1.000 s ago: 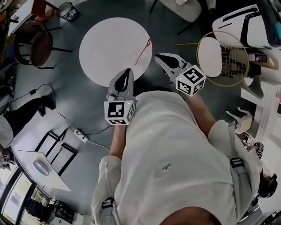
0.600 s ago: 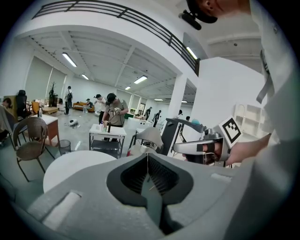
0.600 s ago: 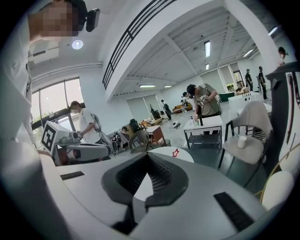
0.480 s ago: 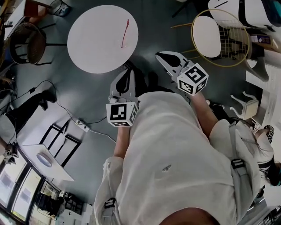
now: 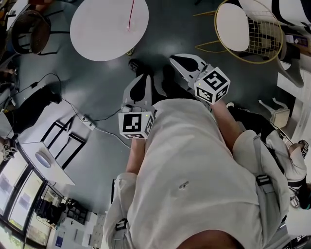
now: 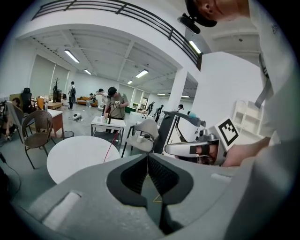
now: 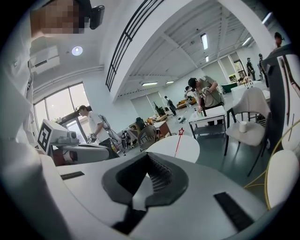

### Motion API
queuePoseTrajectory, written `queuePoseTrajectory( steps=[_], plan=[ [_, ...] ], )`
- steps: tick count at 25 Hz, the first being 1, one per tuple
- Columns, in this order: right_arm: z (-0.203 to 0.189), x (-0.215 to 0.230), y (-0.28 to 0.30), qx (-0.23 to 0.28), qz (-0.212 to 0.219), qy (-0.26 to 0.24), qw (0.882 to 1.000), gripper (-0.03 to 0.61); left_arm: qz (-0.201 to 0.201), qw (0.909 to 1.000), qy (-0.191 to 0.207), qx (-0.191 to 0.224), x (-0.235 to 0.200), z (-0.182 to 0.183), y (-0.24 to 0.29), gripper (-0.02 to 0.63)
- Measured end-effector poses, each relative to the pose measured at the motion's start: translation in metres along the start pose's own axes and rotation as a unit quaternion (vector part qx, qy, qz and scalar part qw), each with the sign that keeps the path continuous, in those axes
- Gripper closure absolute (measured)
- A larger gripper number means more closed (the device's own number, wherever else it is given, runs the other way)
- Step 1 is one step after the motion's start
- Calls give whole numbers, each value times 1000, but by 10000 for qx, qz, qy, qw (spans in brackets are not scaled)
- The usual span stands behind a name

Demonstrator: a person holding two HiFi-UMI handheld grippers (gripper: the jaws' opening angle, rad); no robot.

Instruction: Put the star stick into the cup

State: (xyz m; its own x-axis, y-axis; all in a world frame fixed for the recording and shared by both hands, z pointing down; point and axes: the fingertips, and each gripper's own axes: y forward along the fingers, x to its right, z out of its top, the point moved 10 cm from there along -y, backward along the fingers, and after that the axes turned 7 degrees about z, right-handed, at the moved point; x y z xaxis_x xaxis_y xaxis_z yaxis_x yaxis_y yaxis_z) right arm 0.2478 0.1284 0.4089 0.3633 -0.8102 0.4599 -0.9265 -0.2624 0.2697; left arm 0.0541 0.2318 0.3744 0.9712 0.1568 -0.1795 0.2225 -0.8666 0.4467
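Observation:
The red star stick (image 5: pixel 130 14) stands tilted on the round white table (image 5: pixel 97 34) at the top left of the head view. In the right gripper view the star stick (image 7: pixel 178 140) rises from the table (image 7: pixel 180 149) with its star on top. No cup can be made out. My left gripper (image 5: pixel 145 77) and right gripper (image 5: pixel 174 58) hang over the dark floor, well short of the table. Both are shut and empty. The left gripper (image 6: pixel 147 157) sees the stick (image 6: pixel 110 149) far ahead; the right gripper (image 7: pixel 149 157) points toward it too.
A yellow wire chair with a white seat (image 5: pixel 243 29) stands at the top right. A wicker chair (image 5: pixel 29 31) sits left of the table. A cable and power strip (image 5: pixel 87 121) lie on the floor. People stand at desks (image 6: pixel 110 123) far behind.
The table and stick have slid up and left in the head view, farther from both grippers. Both grippers stay shut and empty in front of the person's body.

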Motion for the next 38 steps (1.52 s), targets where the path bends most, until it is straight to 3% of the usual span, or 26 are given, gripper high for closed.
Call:
queuePoseTrajectory(
  steps=[5, 8, 12, 19, 38],
  plan=[
    [27, -18, -15, 328, 128, -248, 9991, 569, -13, 9995, -15, 320, 11, 17, -7, 601],
    [43, -15, -19, 507, 190, -443, 9976, 569, -86, 9985, 169, 520, 14, 30, -3, 601],
    [47, -25, -23, 670, 273, -402, 9966, 569, -2, 9979, 271, 595, 13, 33, -18, 601],
    [45, -44, -13, 435, 446, -692, 9957, 571, 230, 9975, 210, 639, 1, 29, -34, 601],
    [39, -47, -16, 392, 255, -645, 9968, 571, 174, 9983, 146, 545, -5, 17, -43, 601]
  ],
)
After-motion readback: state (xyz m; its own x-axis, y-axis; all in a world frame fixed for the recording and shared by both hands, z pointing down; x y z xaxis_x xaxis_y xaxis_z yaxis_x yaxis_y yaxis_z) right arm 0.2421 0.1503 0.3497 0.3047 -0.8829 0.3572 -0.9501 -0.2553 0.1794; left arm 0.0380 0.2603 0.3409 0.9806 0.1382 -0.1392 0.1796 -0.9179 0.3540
